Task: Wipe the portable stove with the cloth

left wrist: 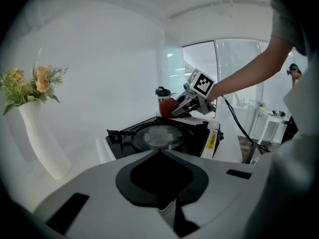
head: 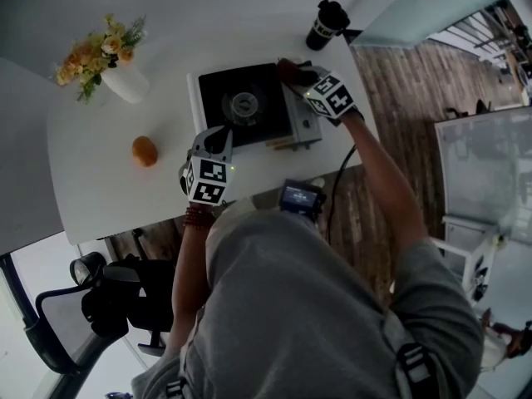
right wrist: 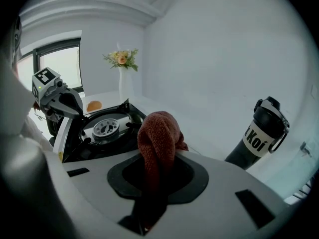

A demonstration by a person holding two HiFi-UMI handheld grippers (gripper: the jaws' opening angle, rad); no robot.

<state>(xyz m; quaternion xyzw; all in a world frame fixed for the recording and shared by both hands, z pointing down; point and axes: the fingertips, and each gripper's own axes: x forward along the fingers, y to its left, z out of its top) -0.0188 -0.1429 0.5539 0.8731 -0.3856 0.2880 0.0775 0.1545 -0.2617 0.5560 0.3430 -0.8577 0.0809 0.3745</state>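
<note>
Upright, white vase (head: 126,82) with orange flowers (head: 93,52); lidded black bottle (head: 327,25) near stove (head: 268,90).

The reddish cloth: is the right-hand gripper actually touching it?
Touching. The right gripper view shows the cloth pinched between the jaws of the right gripper, with its bunched end sticking out beyond them.

Rust-red cloth (right wrist: 157,133), black stove (head: 218,90)
</note>
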